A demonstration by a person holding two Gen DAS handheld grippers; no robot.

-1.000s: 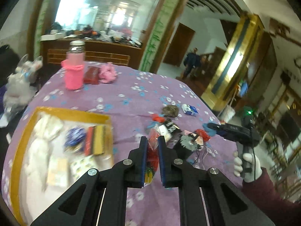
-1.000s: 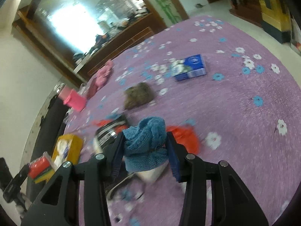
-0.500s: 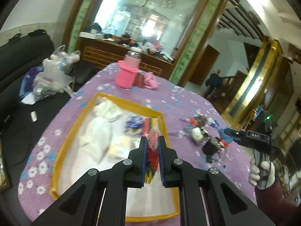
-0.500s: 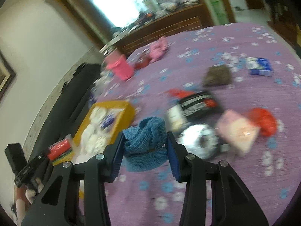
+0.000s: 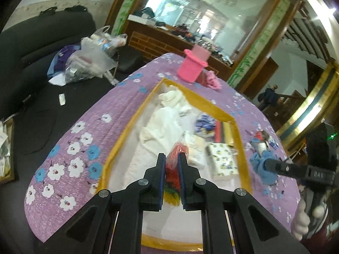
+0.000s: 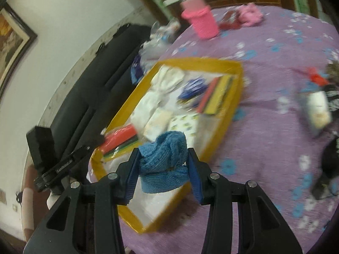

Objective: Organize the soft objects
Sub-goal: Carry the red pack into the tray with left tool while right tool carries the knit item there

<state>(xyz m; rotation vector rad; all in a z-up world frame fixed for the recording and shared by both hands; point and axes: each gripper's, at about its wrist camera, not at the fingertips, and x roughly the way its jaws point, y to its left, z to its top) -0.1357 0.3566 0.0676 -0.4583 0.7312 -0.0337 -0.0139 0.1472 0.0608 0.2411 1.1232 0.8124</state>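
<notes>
Above the yellow-rimmed tray [image 5: 218,110] on the purple floral tablecloth [image 5: 70,160], my left gripper [image 5: 171,158] pinches a red plastic-wrapped packet [image 5: 177,150], while my right gripper [image 6: 163,163] clamps a blue knitted cloth [image 6: 165,158] over the tray's near corner.

The yellow tray [image 5: 240,146] has bare white floor at its near end; white cloths [image 5: 163,124] and packets crowd its far half.

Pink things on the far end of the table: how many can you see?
2. A pink knitted cup stands near the far edge, and a pink fluffy bundle lies just beside it, with a dark red item between them. More may be hidden behind.
</notes>
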